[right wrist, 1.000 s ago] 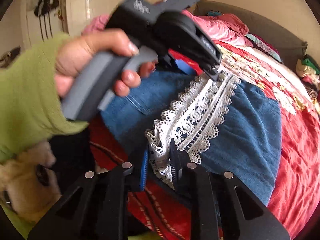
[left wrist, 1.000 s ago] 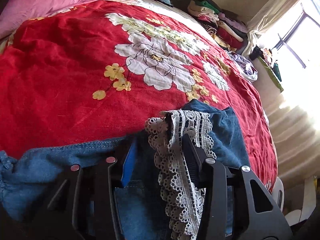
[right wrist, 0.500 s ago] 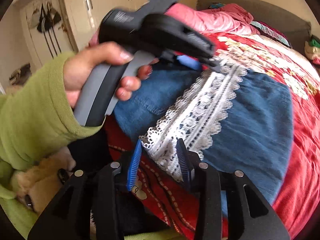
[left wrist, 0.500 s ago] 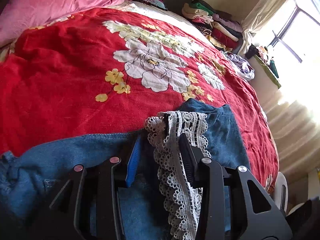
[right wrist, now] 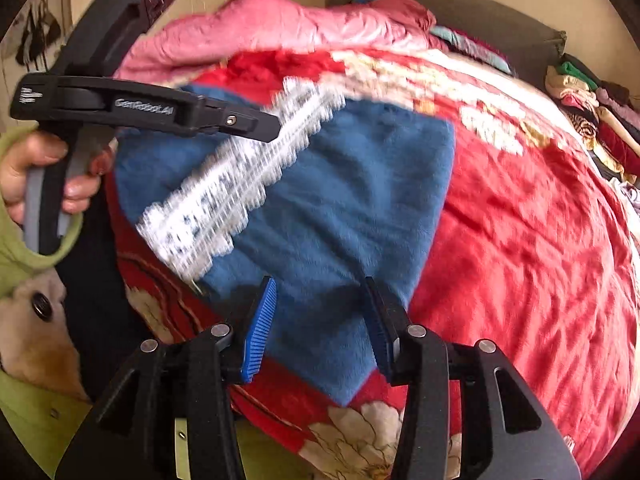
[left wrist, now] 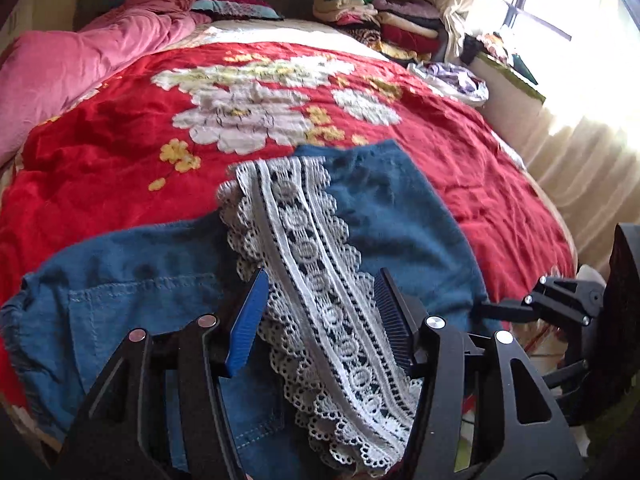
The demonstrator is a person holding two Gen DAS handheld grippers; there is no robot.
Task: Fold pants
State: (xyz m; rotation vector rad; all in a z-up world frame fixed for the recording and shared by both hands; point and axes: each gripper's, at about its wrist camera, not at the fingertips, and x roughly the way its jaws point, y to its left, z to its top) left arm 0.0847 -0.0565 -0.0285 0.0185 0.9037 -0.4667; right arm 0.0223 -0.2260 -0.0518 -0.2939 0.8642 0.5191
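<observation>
Blue denim pants (left wrist: pixel 392 216) with a white lace strip (left wrist: pixel 316 264) running down them lie folded near the foot edge of a bed covered by a red floral blanket (left wrist: pixel 100 160). The left gripper (left wrist: pixel 320 316) hovers just above the lace, its jaws opening; the strip lies between the blue pads but they stand clear of it on both sides. In the right wrist view the right gripper (right wrist: pixel 320 320) hangs over the denim close to the bed's near edge, its jaws also opening, the cloth beneath them but not pinched. A hand (right wrist: pixel 44 176) in a green sleeve (right wrist: pixel 20 248) grips the left tool's handle at the bed's left side. A pink quilt (left wrist: pixel 80 52) is bunched at the head of the bed, and stacked clothes (left wrist: pixel 384 24) sit at the far right corner by a sunlit window (left wrist: pixel 560 8)
</observation>
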